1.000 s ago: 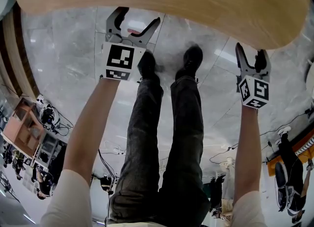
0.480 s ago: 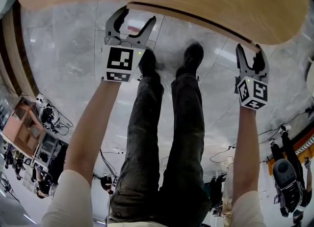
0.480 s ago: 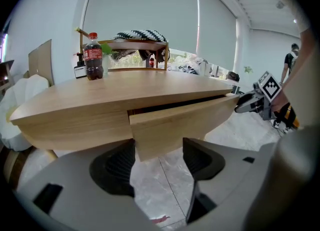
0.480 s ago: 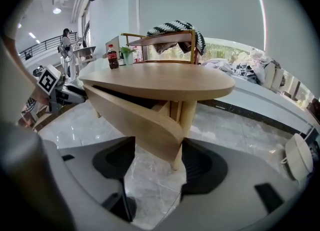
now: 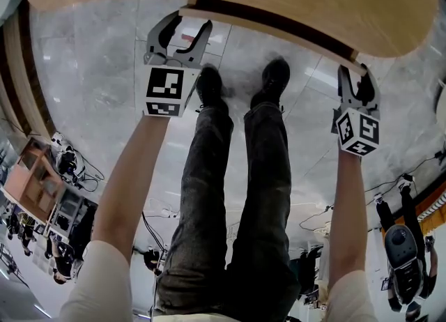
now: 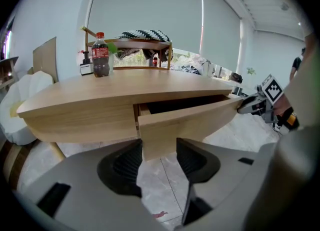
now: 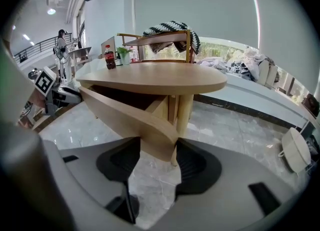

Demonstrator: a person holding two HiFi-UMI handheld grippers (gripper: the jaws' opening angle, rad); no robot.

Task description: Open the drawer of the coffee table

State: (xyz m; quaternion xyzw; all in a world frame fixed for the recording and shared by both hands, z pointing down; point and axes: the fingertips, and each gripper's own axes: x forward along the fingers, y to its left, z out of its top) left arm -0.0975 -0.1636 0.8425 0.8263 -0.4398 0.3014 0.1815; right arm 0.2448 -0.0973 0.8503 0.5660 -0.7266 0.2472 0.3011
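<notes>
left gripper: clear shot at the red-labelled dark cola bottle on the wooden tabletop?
Probably not yet: the left gripper, jaws just closing, is clamped on the end of the light wooden drawer front. The cola bottle stands unobstructed at the far side of the tabletop; releasing first should free it.

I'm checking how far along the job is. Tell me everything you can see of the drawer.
The drawer is light wood like the table, with its front curved to follow the top's edge. It stands partly pulled out, with a dark gap behind the front; no contents show. The left gripper pinches the front's left end and the right gripper its right end. Both pairs of jaws have just been closing on it.
</notes>
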